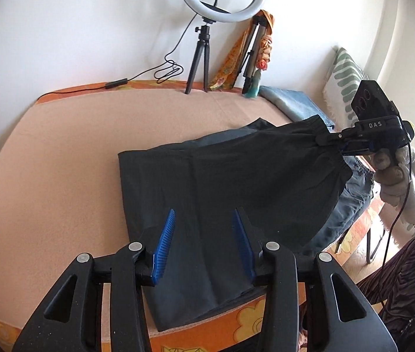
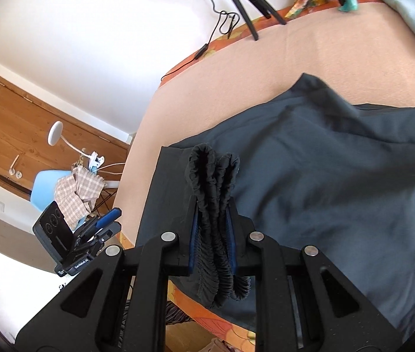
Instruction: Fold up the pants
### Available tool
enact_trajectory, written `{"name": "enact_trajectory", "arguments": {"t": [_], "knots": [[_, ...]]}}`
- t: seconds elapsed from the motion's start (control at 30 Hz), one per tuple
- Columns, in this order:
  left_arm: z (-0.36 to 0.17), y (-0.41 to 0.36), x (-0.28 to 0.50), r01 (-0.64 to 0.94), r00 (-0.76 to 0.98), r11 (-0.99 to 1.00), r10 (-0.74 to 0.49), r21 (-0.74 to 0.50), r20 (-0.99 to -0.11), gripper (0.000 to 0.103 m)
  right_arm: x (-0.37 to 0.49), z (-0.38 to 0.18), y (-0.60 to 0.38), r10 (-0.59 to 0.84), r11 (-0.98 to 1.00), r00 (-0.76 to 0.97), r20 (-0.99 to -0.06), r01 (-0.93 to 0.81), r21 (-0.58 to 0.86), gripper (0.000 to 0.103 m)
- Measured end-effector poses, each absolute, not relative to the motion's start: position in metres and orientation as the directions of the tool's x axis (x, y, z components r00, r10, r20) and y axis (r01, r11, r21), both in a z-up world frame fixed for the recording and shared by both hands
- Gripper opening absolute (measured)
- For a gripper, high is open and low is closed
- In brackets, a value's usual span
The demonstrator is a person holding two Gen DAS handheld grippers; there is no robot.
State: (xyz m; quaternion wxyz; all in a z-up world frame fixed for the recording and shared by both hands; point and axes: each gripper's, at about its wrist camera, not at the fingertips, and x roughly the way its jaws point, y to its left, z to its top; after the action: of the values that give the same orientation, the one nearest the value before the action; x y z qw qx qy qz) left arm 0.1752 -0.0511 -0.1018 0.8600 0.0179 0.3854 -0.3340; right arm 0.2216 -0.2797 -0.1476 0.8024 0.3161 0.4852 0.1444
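Dark grey pants (image 1: pixel 222 182) lie on the peach-covered bed, leg ends hanging over the near edge. My left gripper (image 1: pixel 204 220) is open and empty just above the leg part. My right gripper (image 2: pixel 212 214) is shut on the bunched elastic waistband (image 2: pixel 213 176) and holds it lifted above the rest of the pants (image 2: pixel 339 161). In the left wrist view the right gripper (image 1: pixel 329 140) grips the waistband at the right, raised off the bed. In the right wrist view the left gripper (image 2: pixel 105 220) shows at lower left, open.
A ring light on a tripod (image 1: pixel 198 58) and its cable stand at the far bed edge. Folded blue cloth (image 1: pixel 289 102) and jeans (image 1: pixel 351 193) lie to the right. A patterned pillow (image 1: pixel 345 82) leans at far right. A blue chair with checked cloth (image 2: pixel 72 190) stands beside the bed.
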Motion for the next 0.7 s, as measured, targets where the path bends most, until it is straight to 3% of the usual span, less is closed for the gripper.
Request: {"name": "enact_trajectory", "arguments": {"t": [0.07, 0.27, 0.7], "knots": [[-0.101, -0.066, 0.175, 0.611, 0.459, 0.757, -0.578, -0.232, -0.675, 0.050, 0.213, -0.143, -0.303, 0.517, 0.772, 0.483, -0.707, 0.093, 0.629, 0.018], [-0.107, -0.101, 0.174, 0.642, 0.419, 0.736, -0.573, -0.217, -0.704, 0.060, 0.189, -0.125, -0.352, 0.409, 0.839, 0.471, -0.781, 0.143, 0.526, 0.018], [-0.124, -0.128, 0.175, 0.641, 0.339, 0.715, -0.590, -0.280, -0.732, 0.060, 0.133, -0.116, -0.475, 0.211, 0.852, 0.466, -0.859, 0.342, 0.395, 0.018]]}}
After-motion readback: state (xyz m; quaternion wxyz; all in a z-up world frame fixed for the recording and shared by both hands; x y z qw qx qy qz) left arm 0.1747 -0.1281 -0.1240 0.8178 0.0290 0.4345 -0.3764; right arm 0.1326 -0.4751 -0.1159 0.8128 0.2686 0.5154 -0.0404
